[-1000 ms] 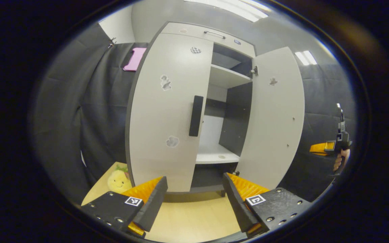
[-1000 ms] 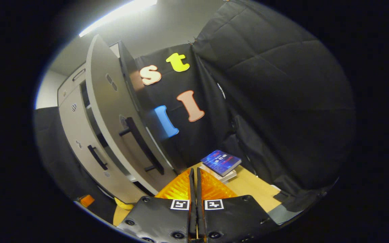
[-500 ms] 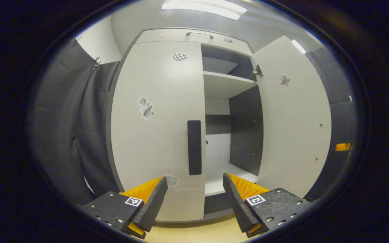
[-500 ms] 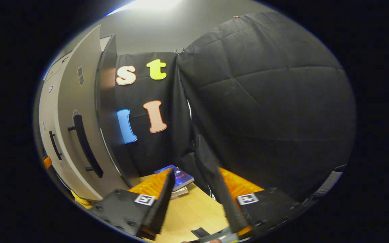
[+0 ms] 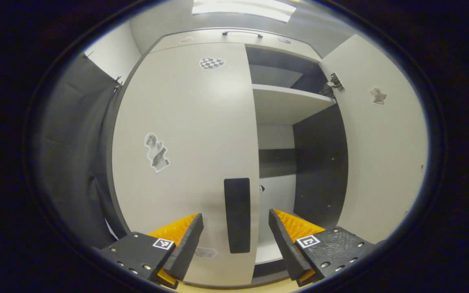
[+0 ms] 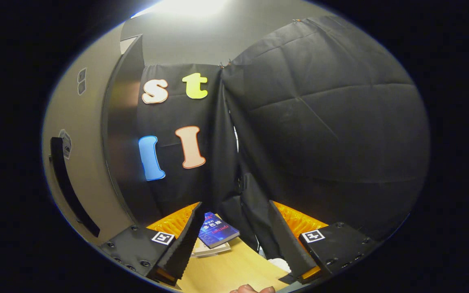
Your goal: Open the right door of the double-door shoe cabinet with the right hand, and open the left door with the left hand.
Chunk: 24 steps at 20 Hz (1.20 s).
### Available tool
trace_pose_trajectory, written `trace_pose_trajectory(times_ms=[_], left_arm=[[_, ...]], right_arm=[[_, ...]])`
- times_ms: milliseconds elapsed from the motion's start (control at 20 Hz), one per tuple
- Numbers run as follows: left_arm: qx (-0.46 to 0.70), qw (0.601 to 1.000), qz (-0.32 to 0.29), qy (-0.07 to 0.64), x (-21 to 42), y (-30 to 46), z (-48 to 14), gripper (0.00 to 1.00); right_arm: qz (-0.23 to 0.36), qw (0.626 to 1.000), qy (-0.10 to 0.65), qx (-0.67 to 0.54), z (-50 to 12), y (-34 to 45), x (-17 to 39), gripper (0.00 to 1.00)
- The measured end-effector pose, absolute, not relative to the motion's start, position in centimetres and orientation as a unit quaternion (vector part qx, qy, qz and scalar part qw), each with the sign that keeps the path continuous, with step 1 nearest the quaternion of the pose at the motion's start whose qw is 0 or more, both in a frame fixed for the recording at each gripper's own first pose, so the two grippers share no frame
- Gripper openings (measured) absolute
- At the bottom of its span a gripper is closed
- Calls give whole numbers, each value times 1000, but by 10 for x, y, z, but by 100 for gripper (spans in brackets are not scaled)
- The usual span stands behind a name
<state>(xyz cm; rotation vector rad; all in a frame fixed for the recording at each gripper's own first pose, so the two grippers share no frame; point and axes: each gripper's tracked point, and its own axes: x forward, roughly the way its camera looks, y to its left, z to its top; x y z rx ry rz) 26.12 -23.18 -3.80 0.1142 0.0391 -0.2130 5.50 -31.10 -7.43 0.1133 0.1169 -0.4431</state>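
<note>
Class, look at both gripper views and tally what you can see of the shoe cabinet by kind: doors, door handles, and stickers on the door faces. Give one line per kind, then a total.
Doors: 2, the shut left door and the open right door.
Door handles: 2, left handle, right handle.
Stickers: 4, checkered, grey figure, low one, small one.
Total: 8

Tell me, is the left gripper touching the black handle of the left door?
Apart. In the left gripper view, the left gripper is open, and the black handle stands between the fingers with pale door visible on both sides.
</note>
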Motion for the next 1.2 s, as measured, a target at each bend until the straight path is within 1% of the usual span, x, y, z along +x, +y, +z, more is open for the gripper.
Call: trace_pose_trajectory(times_ms=[50, 150, 200, 300, 400, 500, 550, 700, 750, 800, 950, 1000, 1100, 1200], left_arm=[[56, 993, -101, 19, 265, -234, -37, 93], [53, 995, -88, 14, 272, -236, -33, 93], [47, 995, -85, 10, 276, -238, -32, 77], [39, 995, -86, 17, 279, -243, -35, 68], [38, 997, -62, 15, 283, -237, -34, 60], [19, 998, -50, 13, 281, -235, -32, 36], [14, 999, -44, 15, 283, -236, -33, 29], [38, 999, -27, 16, 283, -236, -33, 29], [46, 999, -21, 19, 282, -237, -32, 25], [47, 999, -18, 19, 282, -236, -35, 25], [26, 999, -21, 27, 284, -235, -35, 13], [21, 999, -26, 27, 285, -236, -34, 4], [22, 999, -31, 32, 282, -235, -37, 3], [25, 999, -31, 35, 280, -235, -37, 5]], right_arm=[[-209, 974, 58, 60, -76, -312, 67, 98], [-186, 977, 62, 80, -80, -311, 88, 98], [-182, 978, 63, 85, -82, -314, 96, 98], [-177, 979, 61, 86, -84, -318, 107, 97], [-167, 981, 61, 79, -86, -320, 116, 97], [-156, 983, 76, 61, -95, -323, 123, 97], [-150, 984, 81, 54, -98, -324, 125, 97], [-134, 986, 82, 48, -102, -327, 136, 97], [-131, 987, 82, 52, -104, -329, 139, 97], [-127, 987, 84, 58, -106, -329, 141, 97], [-115, 986, 87, 80, -108, -327, 143, 98], [-116, 987, 83, 79, -106, -329, 142, 97], [-121, 987, 81, 73, -107, -336, 137, 97], [-125, 986, 84, 74, -111, -338, 131, 97]])
